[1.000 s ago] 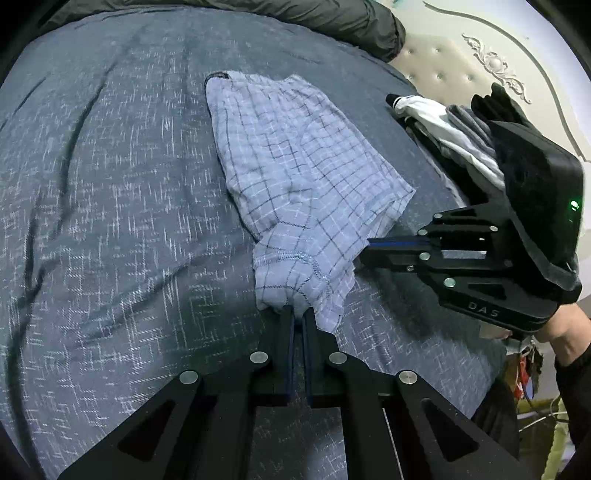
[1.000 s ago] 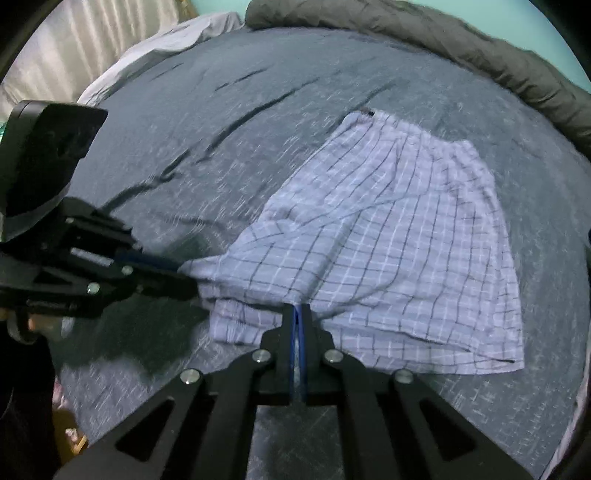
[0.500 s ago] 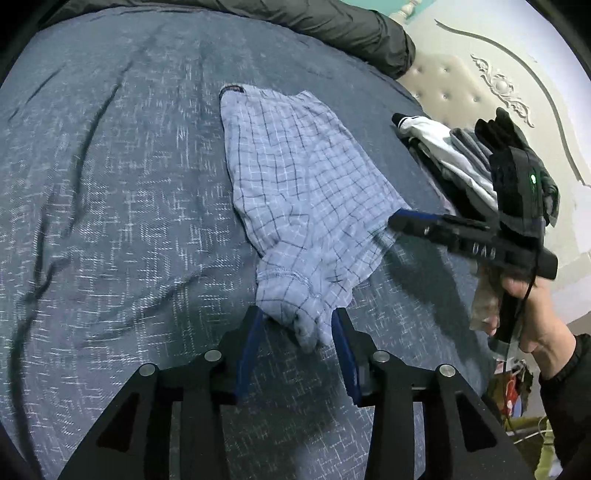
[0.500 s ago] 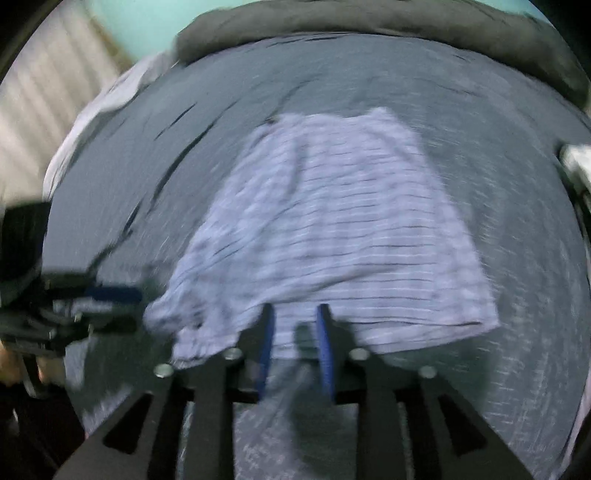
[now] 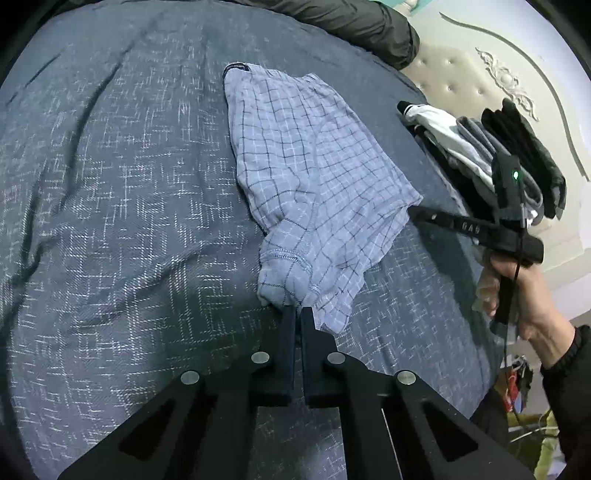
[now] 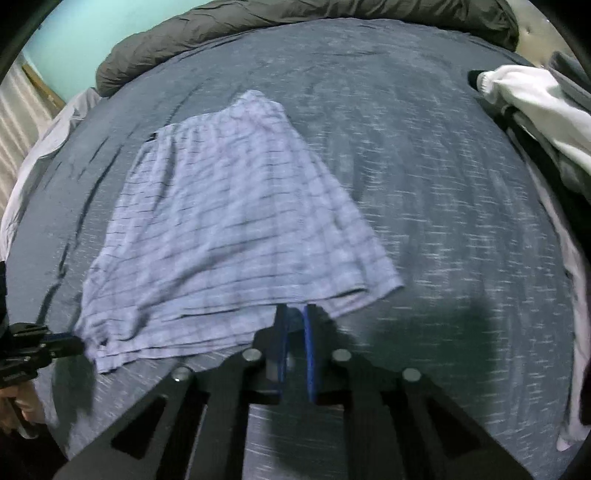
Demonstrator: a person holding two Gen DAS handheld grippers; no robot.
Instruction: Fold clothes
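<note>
Light blue checked shorts [image 5: 314,177] lie on the grey-blue bed cover, waistband at the far end. My left gripper [image 5: 295,314] is shut on the bunched near hem corner of the shorts. In the right wrist view the shorts [image 6: 229,221] spread out ahead, blurred. My right gripper [image 6: 295,314] has its jaws a little apart at the shorts' near hem, with a fold of cloth over the tips; whether it grips is unclear. The right gripper also shows in the left wrist view [image 5: 417,212] at the shorts' right corner. The left gripper shows in the right wrist view [image 6: 70,341] on the left corner.
A pile of folded clothes [image 5: 480,147], white, grey and black, lies at the bed's right side by the padded headboard [image 5: 461,74]; it also shows in the right wrist view [image 6: 535,99]. A dark duvet [image 6: 295,26] is bunched along the far edge.
My left gripper, open half a second ago, has shut again on the shorts' hem corner. My right gripper opened, swung to the right along the hem, and its jaws have narrowed.
</note>
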